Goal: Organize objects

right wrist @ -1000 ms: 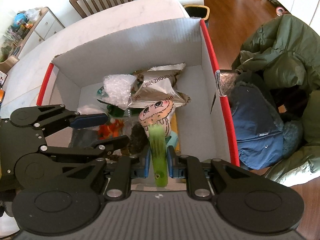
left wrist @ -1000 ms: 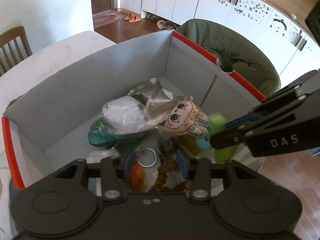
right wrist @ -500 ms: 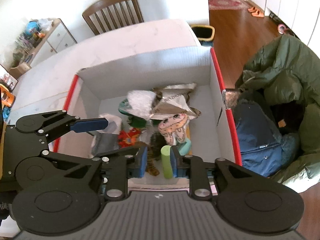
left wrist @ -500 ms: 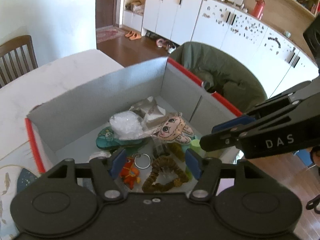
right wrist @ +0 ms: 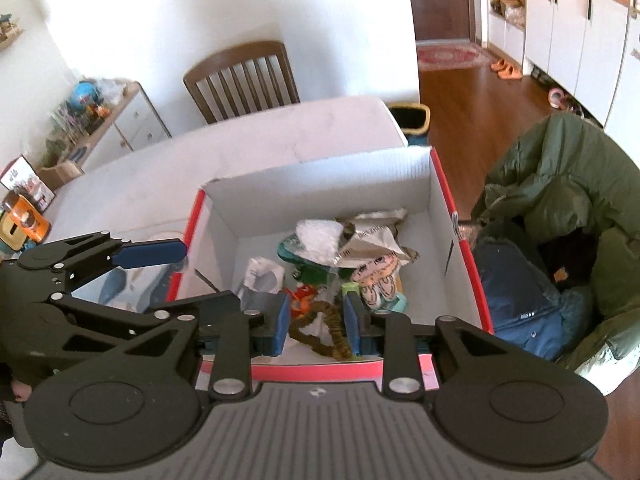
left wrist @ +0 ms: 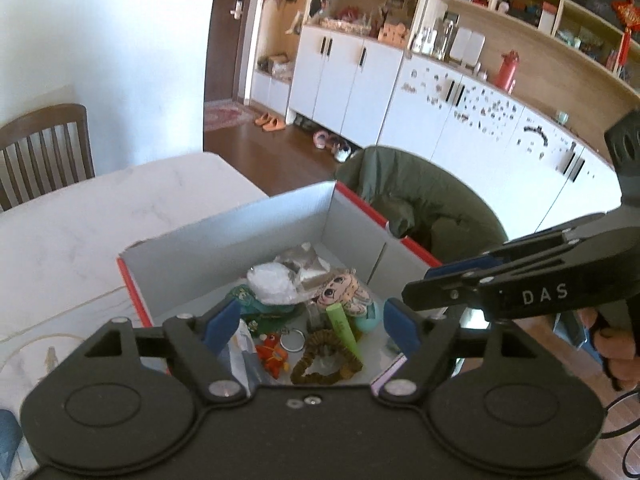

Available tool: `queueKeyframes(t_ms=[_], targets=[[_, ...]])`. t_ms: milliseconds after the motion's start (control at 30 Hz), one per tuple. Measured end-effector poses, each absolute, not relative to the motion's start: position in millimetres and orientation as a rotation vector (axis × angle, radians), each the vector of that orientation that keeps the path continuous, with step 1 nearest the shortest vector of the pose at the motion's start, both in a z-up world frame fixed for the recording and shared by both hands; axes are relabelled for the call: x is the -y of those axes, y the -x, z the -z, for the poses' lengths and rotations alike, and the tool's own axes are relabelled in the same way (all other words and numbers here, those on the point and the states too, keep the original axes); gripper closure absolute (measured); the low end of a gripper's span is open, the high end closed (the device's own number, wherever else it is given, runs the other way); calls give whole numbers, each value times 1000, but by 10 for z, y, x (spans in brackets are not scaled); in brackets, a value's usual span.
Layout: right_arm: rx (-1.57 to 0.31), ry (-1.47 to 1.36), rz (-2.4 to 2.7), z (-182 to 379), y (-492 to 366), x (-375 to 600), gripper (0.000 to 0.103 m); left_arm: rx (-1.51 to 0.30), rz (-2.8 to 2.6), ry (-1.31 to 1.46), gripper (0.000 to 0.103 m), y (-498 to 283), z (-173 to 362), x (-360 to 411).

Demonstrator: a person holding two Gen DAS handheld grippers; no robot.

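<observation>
A grey cardboard box with a red rim [left wrist: 134, 292] [right wrist: 448, 184] holds several small things. Among them are a green tube [left wrist: 342, 328] [right wrist: 349, 289], a brown scrunchie [left wrist: 324, 360] [right wrist: 320, 332], an orange fish toy [left wrist: 272, 356] [right wrist: 302, 296], a cartoon-face pouch [left wrist: 340, 290] [right wrist: 376, 276], a clear bubble bag [left wrist: 272, 288] and a silver packet [right wrist: 372, 236]. My left gripper [left wrist: 311, 326] [right wrist: 192, 276] hangs open above the box's near left side. My right gripper [right wrist: 316, 320] [left wrist: 440, 284] is open above the near rim, with nothing between its fingers.
The box sits at the edge of a white marble table [left wrist: 80, 220]. A wooden chair [right wrist: 244, 76] stands behind it. A green jacket [right wrist: 560, 184] [left wrist: 420, 200] and a blue garment [right wrist: 516, 292] lie on a seat right of the box. White cabinets line the far wall.
The right gripper has let go of the green tube, which now lies in the box. Both grippers have risen away from the box, and the left jaws have spread wider.
</observation>
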State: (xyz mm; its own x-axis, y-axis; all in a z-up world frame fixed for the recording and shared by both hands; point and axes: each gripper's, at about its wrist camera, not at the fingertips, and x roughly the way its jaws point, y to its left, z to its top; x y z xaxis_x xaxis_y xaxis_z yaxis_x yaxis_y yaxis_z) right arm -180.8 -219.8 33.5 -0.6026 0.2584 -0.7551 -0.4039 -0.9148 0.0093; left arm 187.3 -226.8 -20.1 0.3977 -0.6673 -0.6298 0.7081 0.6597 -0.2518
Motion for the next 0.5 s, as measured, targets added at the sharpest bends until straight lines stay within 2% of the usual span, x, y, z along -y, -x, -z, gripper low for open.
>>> queueKeyframes(t_ms=[200, 267, 300, 333, 500], targets=[[-235, 1036, -2561, -419, 1678, 2414, 73, -715, 866, -46, 19, -1769, 50, 2072], [-224, 1011, -2572, -431, 1643, 2485, 65, -703, 861, -45, 19, -1742, 16, 2020], [-222, 999, -2582, -434, 1626, 2513, 55, -699, 862, -44, 19, -1727, 2, 1994], [-223, 987, -2594, -438, 1606, 2544, 51, -693, 859, -46, 19, -1707, -7, 1963], [-203, 959, -2605, -436, 1540, 2680, 51, -672, 864, -50, 18, -1625, -45, 1829]])
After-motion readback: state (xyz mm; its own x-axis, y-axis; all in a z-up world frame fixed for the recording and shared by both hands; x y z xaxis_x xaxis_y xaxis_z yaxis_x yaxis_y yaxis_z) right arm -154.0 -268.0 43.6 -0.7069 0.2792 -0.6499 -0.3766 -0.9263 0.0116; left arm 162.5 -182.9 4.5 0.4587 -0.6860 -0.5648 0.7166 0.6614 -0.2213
